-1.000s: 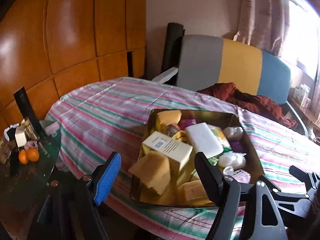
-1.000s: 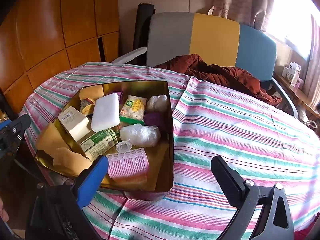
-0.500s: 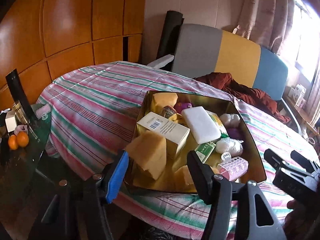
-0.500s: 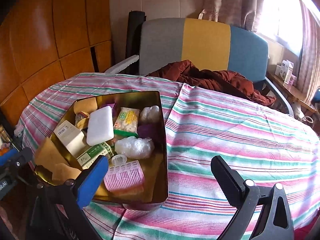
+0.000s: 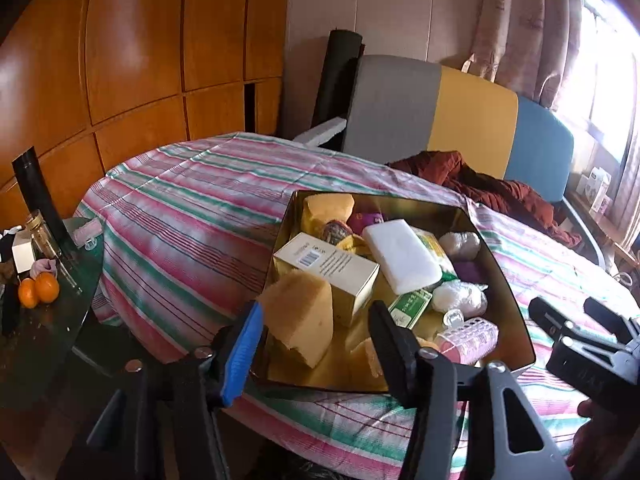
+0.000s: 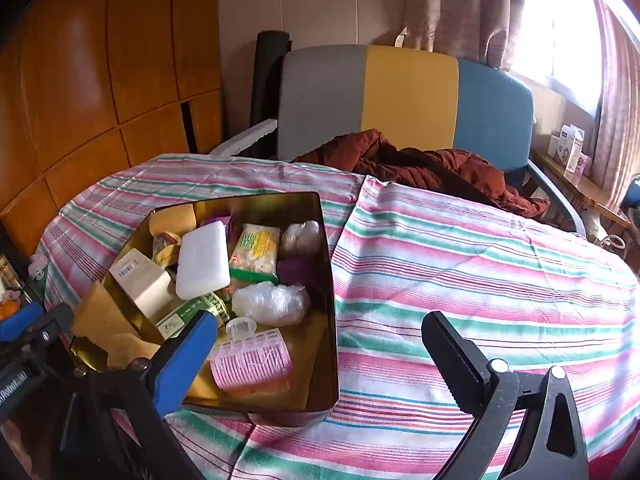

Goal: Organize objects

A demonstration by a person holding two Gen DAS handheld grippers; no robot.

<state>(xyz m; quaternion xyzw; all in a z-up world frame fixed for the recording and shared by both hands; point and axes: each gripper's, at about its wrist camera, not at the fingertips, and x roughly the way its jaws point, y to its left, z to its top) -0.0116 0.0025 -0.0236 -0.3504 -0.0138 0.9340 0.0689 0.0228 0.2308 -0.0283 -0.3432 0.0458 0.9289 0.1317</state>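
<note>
A gold metal tin (image 5: 516,300) (image 6: 330,280) stands on the striped tablecloth, crammed with small items. Among them are a yellow sponge (image 5: 304,316), a white barcoded box (image 5: 332,268), a white block (image 5: 400,256) (image 6: 202,260) and a pink hair roller (image 5: 468,338) (image 6: 252,356). My left gripper (image 5: 316,344) hovers just before the tin's near left corner, its jaws closing. The sponge shows in the gap between them, but the pads do not press on anything. Over the tin's near right corner my right gripper (image 6: 320,356) stands wide open, with nothing held.
A glass side table (image 5: 60,320) on the left carries oranges (image 5: 38,290), a jar and a tall black bottle. Behind the round table is a grey, yellow and blue chair (image 6: 408,96) with a rust-red garment (image 6: 420,160). Bare striped cloth (image 6: 480,260) lies right of the tin.
The left gripper's jaws have come markedly closer together while it stays near the tin's front corner. The right gripper has stayed wide open and in place.
</note>
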